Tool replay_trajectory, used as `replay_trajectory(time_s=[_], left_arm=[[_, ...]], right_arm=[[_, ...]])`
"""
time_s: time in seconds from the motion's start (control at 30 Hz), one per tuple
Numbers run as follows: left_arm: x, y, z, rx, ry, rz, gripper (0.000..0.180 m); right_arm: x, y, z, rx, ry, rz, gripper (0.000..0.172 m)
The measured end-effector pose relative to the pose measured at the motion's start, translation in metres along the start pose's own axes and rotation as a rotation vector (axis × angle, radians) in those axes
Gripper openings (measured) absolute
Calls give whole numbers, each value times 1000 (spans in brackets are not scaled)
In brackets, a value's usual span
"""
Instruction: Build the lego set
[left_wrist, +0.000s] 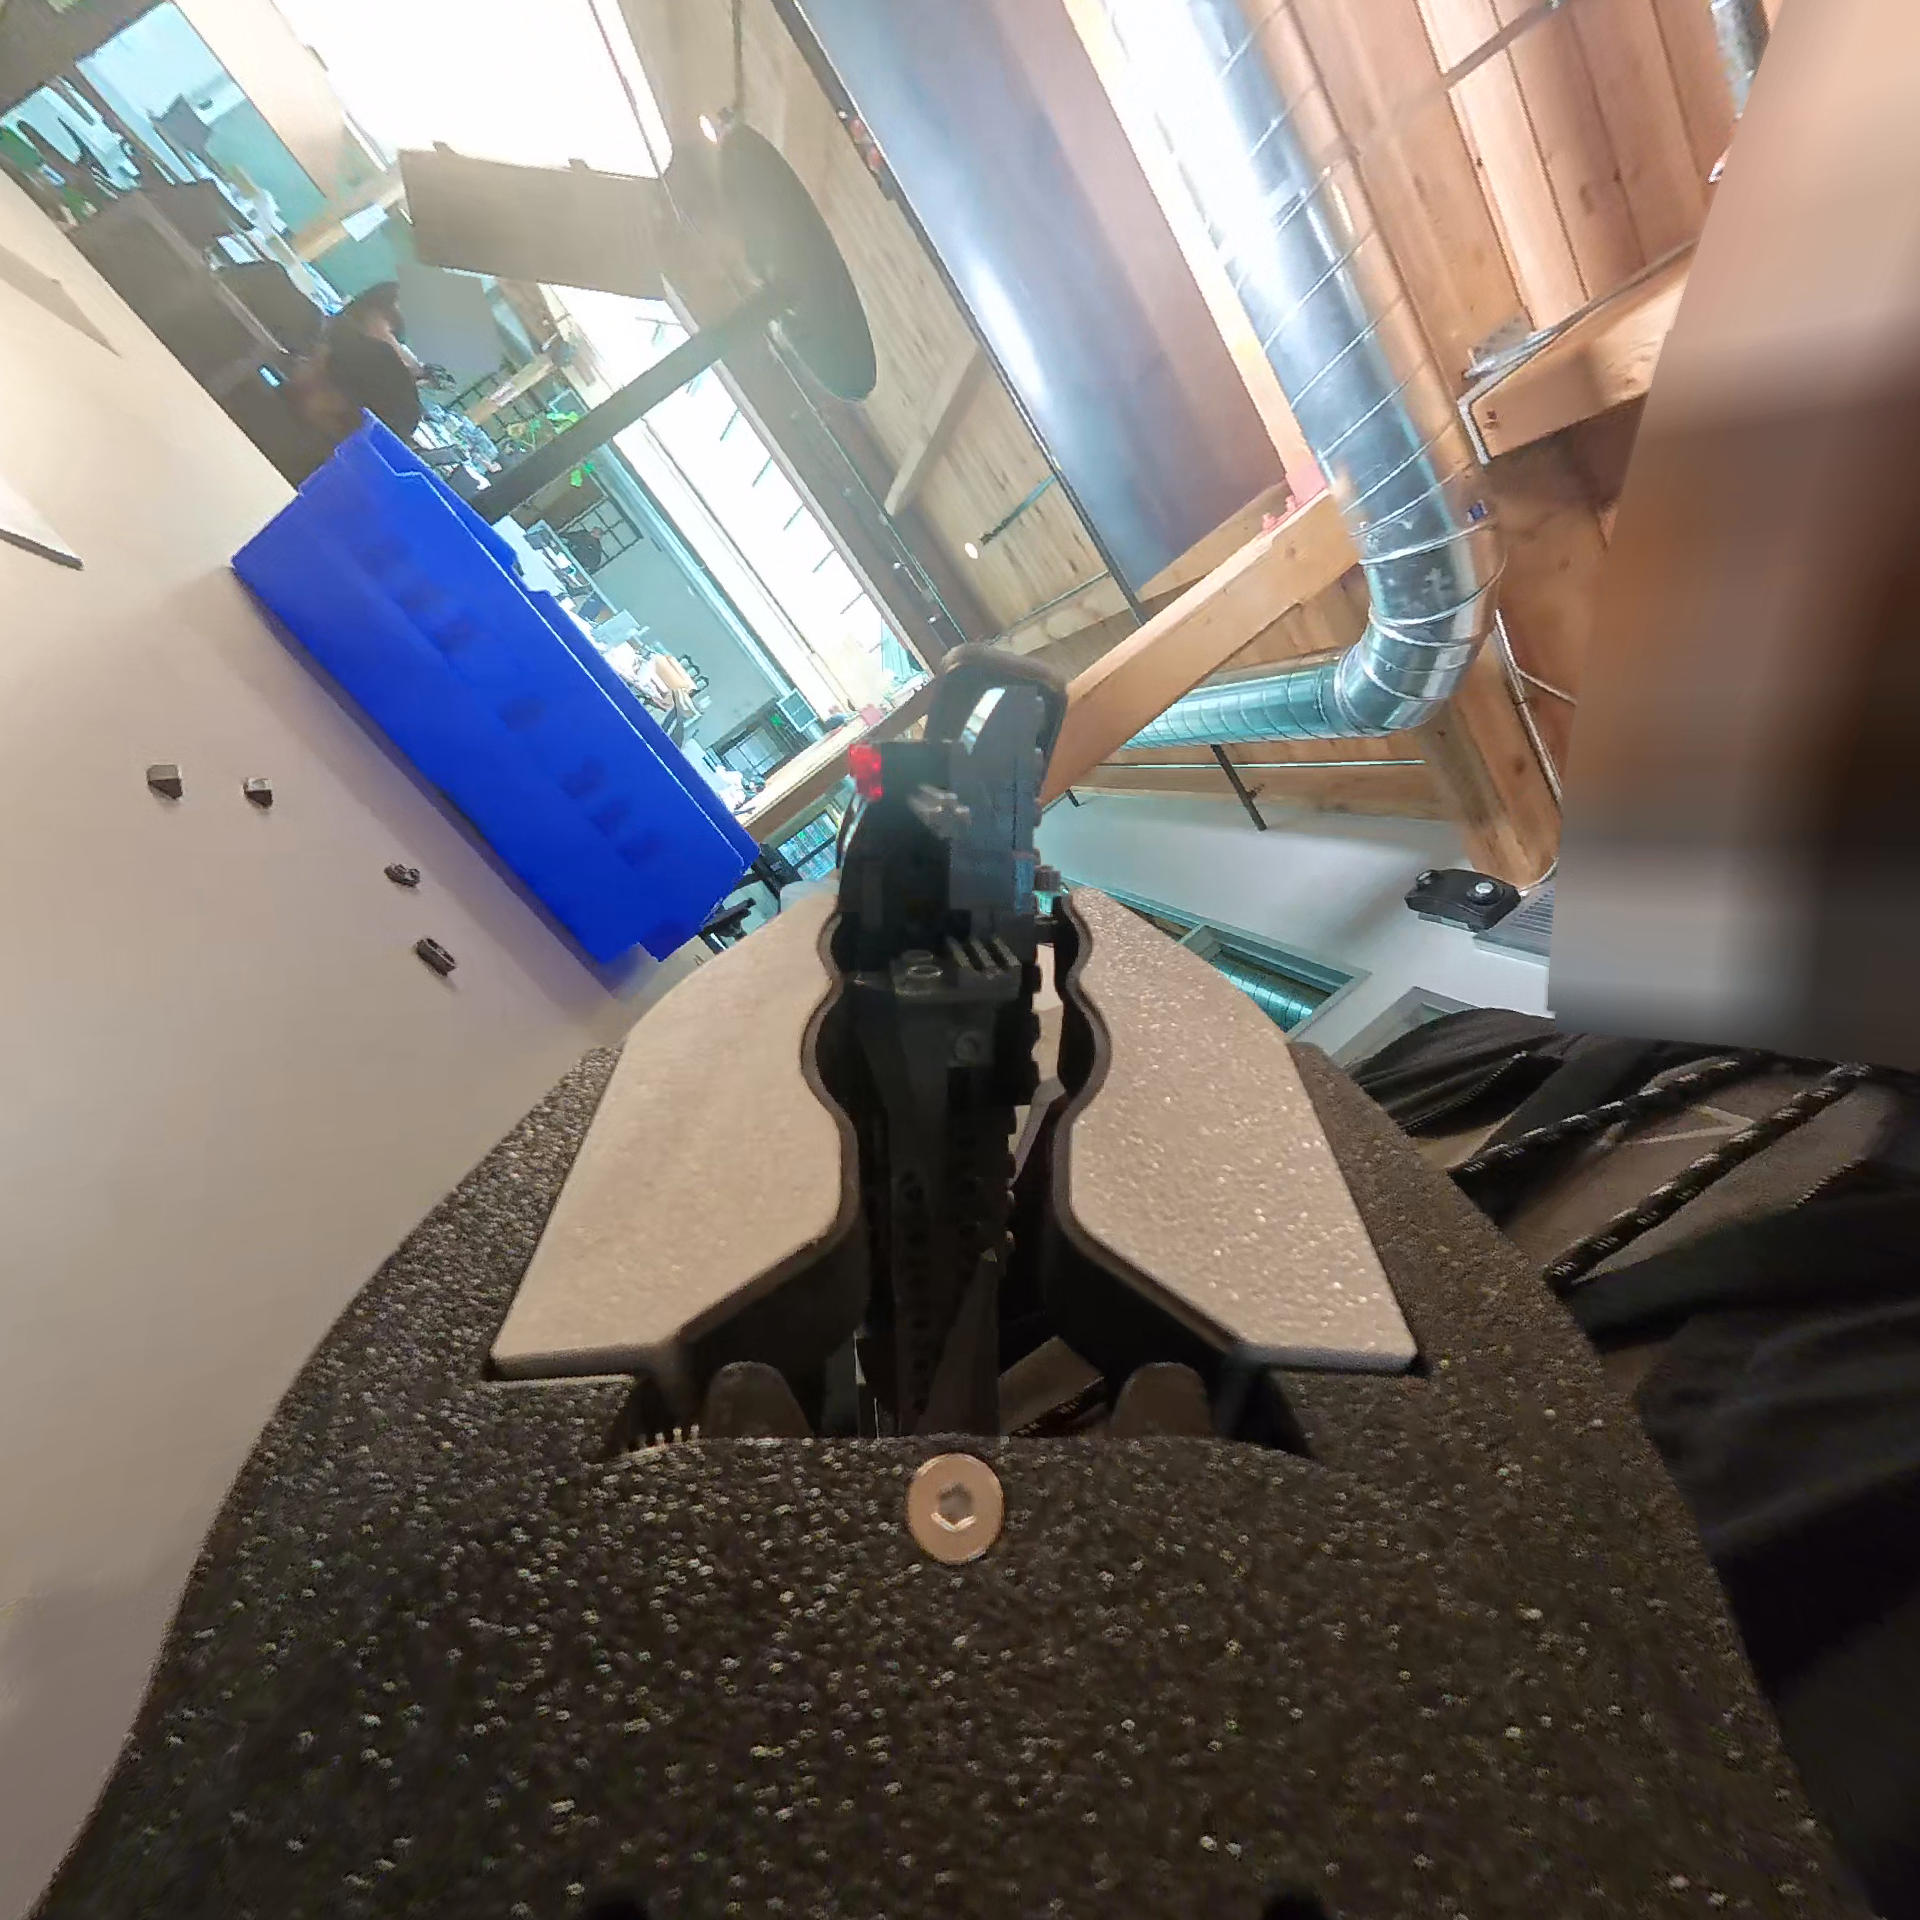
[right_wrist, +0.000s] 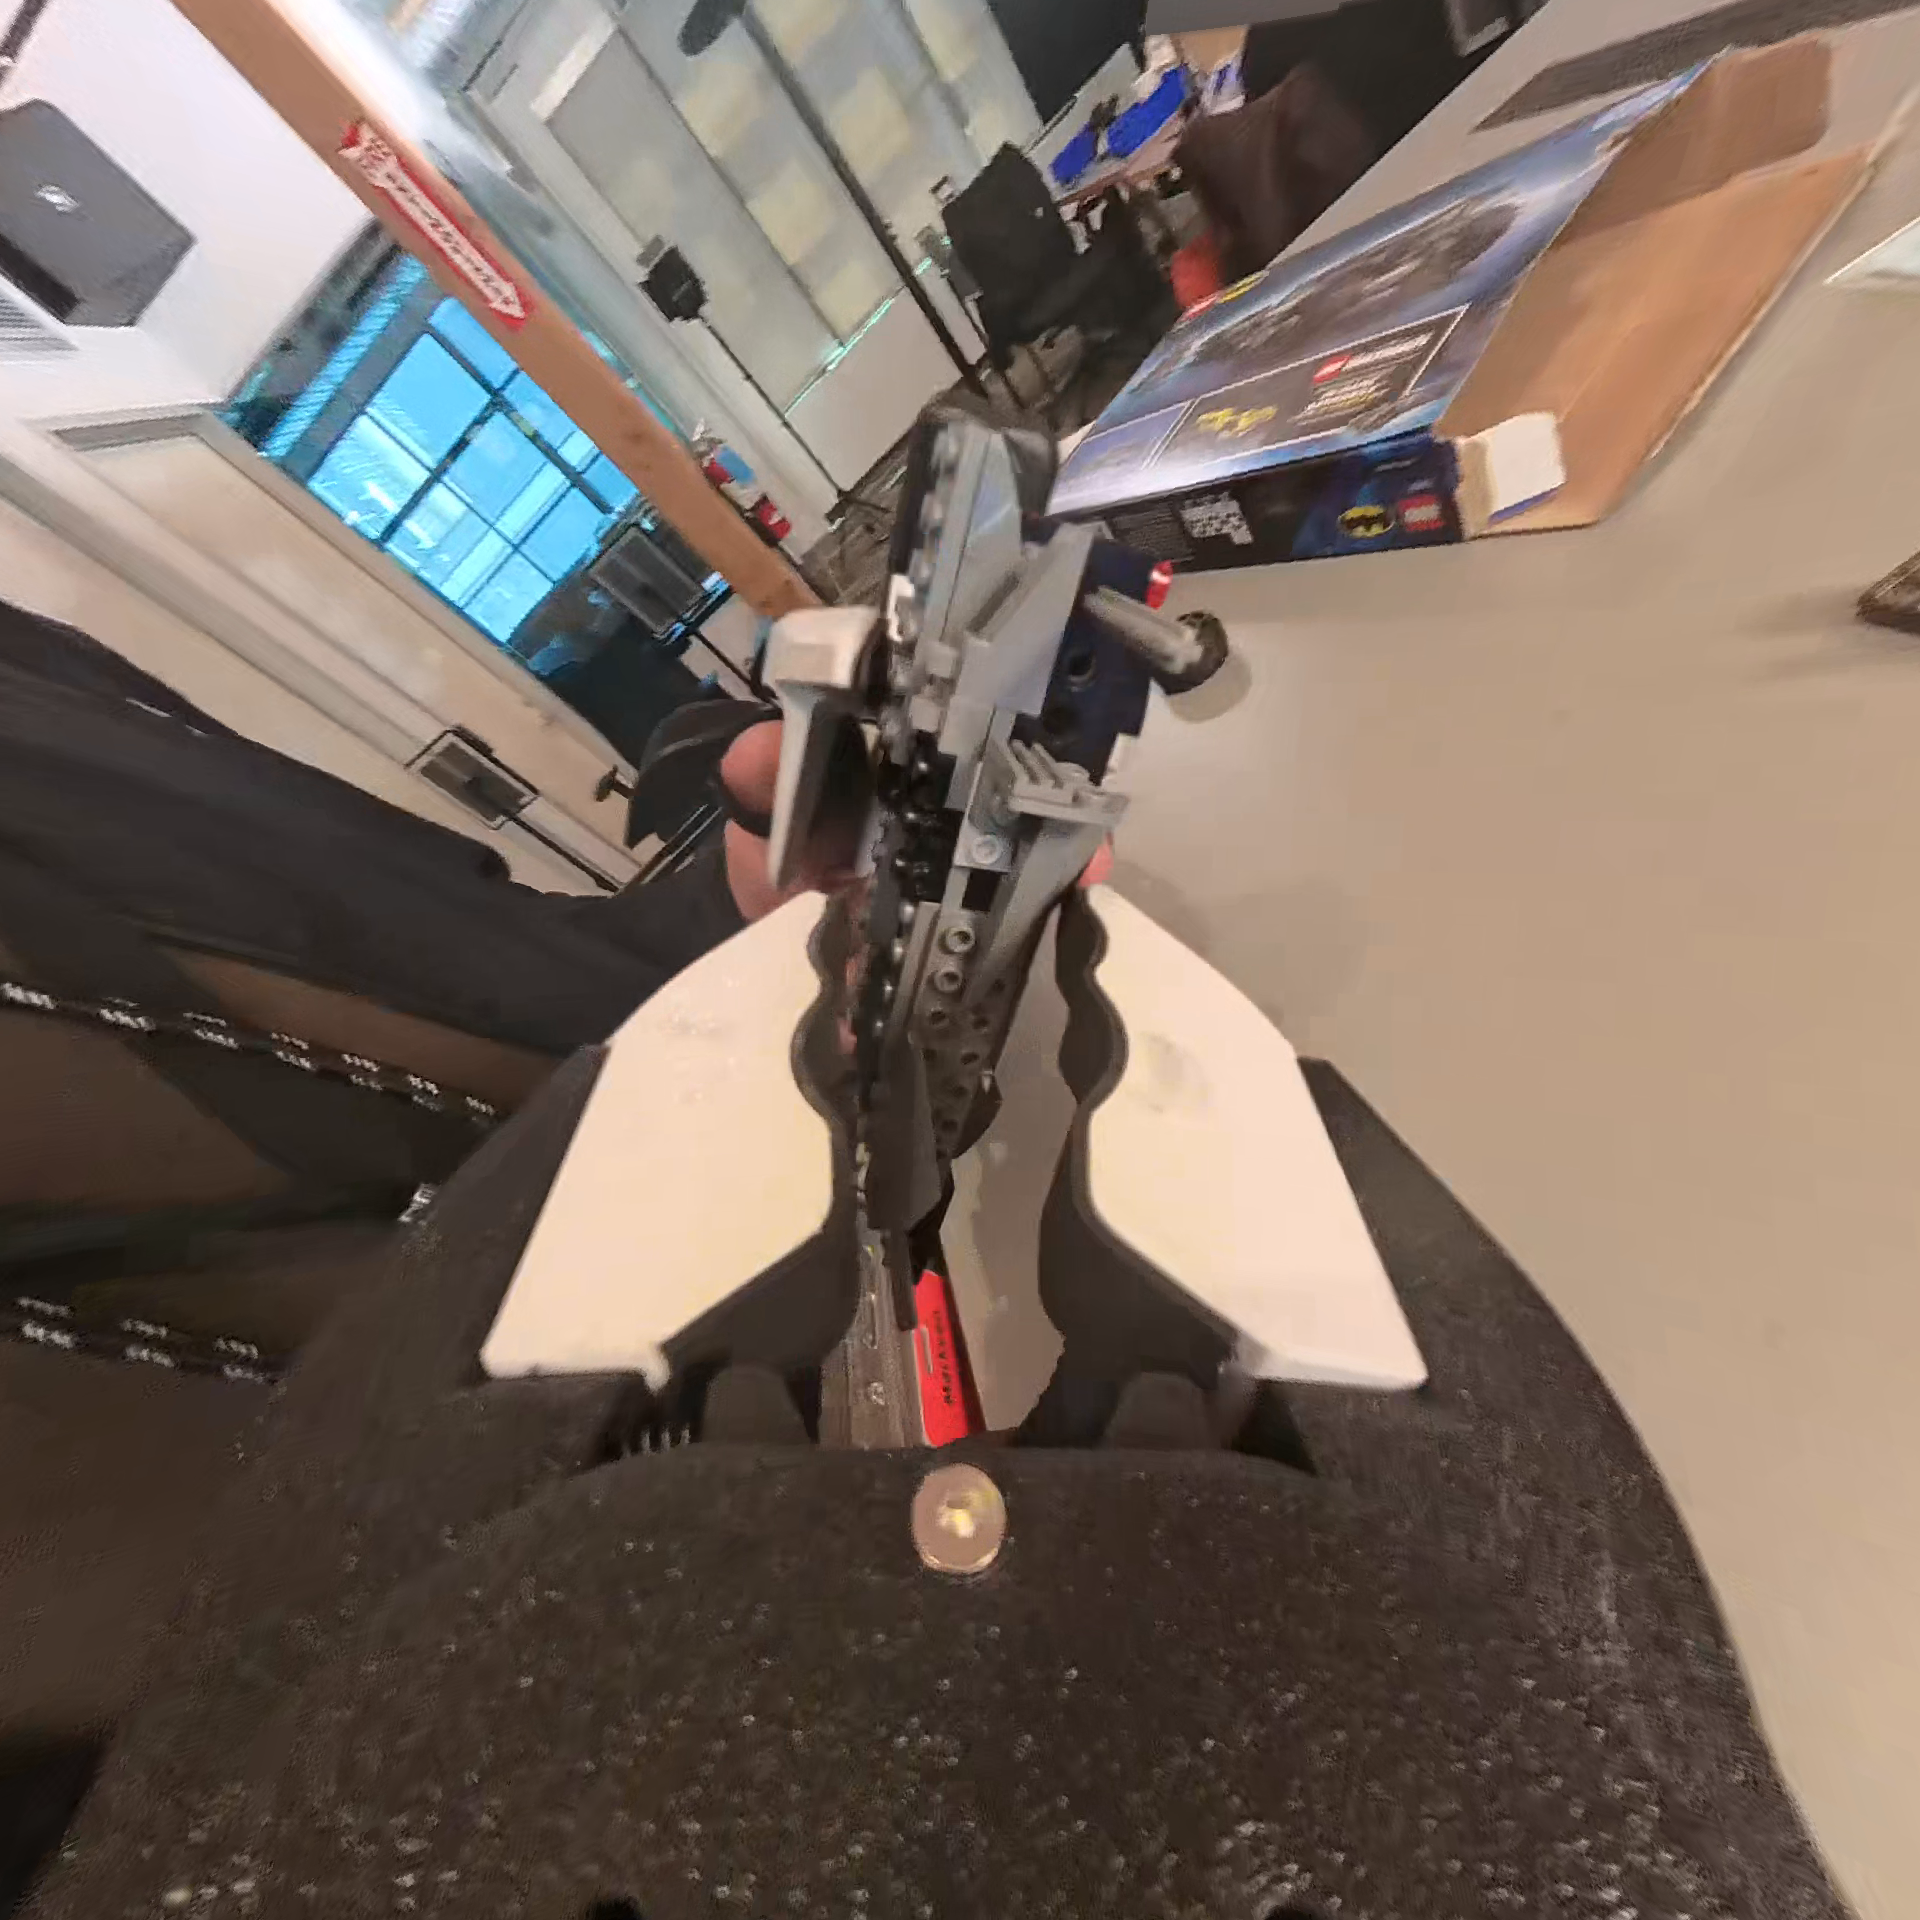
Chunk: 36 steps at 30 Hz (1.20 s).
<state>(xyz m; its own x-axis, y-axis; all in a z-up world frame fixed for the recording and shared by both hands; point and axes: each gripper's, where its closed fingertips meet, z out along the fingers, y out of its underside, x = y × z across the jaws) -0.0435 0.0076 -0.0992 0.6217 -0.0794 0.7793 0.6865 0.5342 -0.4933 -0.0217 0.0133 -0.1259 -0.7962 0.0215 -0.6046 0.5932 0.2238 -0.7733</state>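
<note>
A dark brick model (left_wrist: 940, 935) is sitting clamped between the fingers (left_wrist: 727, 1101) of the left gripper (left_wrist: 940, 966), tilted up toward the ceiling beside a blue bin (left_wrist: 488, 686) on the pale table (left_wrist: 156, 1039). The right gripper (right_wrist: 940, 966) is standing apart around the model's (right_wrist: 956, 790) grey side, a gap showing at its right finger (right_wrist: 1195, 1122). A printed box (right_wrist: 1351, 395) is lying beyond.
</note>
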Motion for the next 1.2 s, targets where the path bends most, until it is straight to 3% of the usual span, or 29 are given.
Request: replay_trajectory(time_s=[0.07,0.23,0.6,0.73,0.97,1.2], left_arm=[[-2,2,3,-16,2,17,36],[-20,6,9,-80,-104,65,39],[-87,6,-21,-120,-511,74,86],[-93,-4,-32,-85,-586,116,93],[-85,-29,-35,-1,-672,368,95],[-76,-41,-29,68,-728,531,98]], right_arm=[[5,2,-3,10,4,12,30],[22,5,-9,43,7,68,27],[69,21,-20,9,64,206,26],[88,29,-19,-42,98,253,26],[113,38,-15,-104,171,277,25],[116,38,-19,-143,229,188,47]])
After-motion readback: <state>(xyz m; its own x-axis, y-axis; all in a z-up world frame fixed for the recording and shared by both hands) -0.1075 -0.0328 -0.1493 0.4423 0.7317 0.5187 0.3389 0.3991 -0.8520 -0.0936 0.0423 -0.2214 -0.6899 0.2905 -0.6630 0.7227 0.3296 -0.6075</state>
